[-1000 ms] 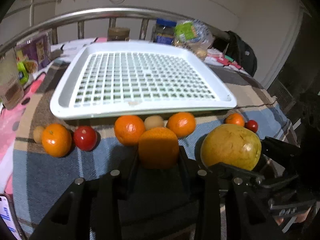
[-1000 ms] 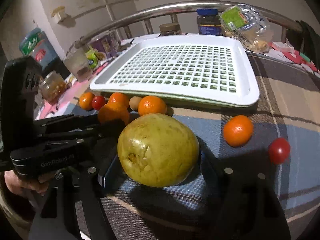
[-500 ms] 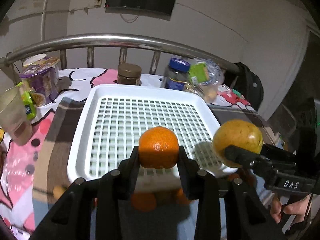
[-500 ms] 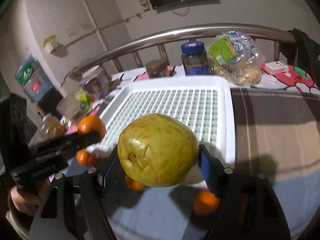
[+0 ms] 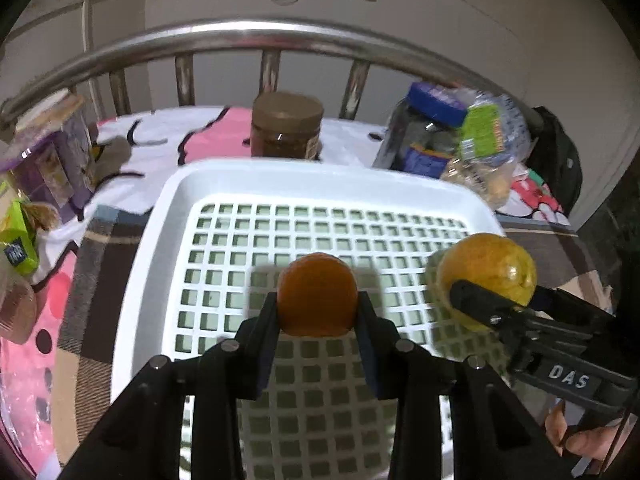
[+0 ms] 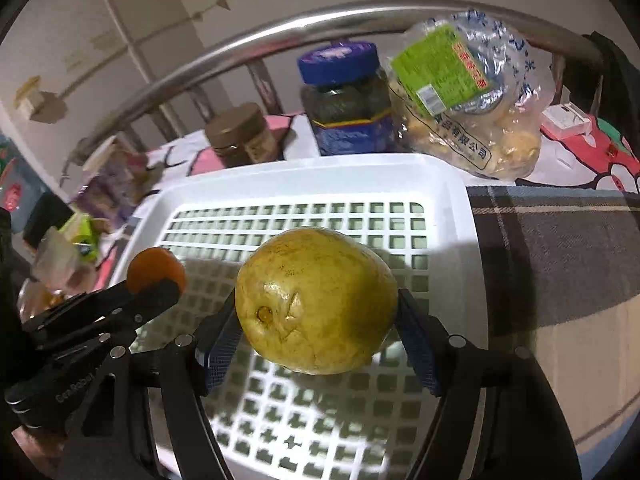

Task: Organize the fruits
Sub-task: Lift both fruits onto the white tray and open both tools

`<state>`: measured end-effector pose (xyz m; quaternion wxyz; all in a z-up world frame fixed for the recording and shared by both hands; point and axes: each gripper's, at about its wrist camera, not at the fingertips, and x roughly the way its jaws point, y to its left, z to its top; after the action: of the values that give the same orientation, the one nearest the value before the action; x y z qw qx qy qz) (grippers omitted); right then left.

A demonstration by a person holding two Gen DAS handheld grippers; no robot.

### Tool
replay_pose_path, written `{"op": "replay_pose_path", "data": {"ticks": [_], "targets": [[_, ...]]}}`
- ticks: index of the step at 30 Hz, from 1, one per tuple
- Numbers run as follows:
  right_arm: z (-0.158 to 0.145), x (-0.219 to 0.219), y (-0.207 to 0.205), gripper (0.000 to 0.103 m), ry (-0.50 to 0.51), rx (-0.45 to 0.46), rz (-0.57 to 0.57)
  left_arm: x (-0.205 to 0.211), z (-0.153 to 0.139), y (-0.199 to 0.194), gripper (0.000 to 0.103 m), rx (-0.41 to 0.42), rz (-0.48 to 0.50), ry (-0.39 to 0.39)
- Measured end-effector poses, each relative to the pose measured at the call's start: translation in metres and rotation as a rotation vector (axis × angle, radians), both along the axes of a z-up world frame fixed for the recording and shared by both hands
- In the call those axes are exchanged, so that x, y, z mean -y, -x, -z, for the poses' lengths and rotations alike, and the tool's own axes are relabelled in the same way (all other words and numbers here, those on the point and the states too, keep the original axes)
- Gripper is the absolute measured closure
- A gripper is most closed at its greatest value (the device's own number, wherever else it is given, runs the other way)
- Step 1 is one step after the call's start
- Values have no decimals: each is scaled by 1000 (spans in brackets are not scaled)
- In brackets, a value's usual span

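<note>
Left wrist view: an orange [image 5: 317,294] is clamped between the pads of the left tongs [image 5: 318,320], and it is held in the air above the middle of the white slotted tray [image 5: 168,200]. To its right, a large yellow-green pear [image 5: 486,268] is gripped by the right tongs [image 5: 480,300] over the tray's right side. In the right wrist view the pear [image 6: 316,300] is seen pressed on both flanks by the blue-padded fingers [image 6: 218,344], with the jaws set wide around it.

Both fruits are judged to be on their way to being set down in the tray, which is bare wherever it shows. The two fruits are carried near each other, so a knock between the tongs is possible if both are lowered at once. A release from this height could let the round orange bounce on the grid and roll to the low rim. The pear is held near its widest part on smooth skin, so it could slip out if the grip is eased before it rests on the tray. A brown-lidded jar [image 5: 286,126] and a blue-lidded jar [image 6: 346,100] stand just behind the far rim and could be struck by an overshoot.
</note>
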<state>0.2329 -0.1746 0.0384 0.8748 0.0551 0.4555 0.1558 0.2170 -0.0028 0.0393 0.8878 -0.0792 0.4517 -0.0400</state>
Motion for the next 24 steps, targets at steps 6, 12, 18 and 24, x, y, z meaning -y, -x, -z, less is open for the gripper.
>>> {"op": "replay_pose_path", "data": {"ticks": [6,12,18,24], "targets": [[-2,5,-5,28,-51,-21,-1,-4,10,-7,43,-36,-20,35],[-57,29,33,13,-122,153,44,-11,-41,27,8,129,-33,81],[-103,51,91,7,-204,286,22,-22,-99,84,2,312,-31,117],[-125,60,152,4,-204,407,5,-23,-130,148,1,412,35,136]]}}
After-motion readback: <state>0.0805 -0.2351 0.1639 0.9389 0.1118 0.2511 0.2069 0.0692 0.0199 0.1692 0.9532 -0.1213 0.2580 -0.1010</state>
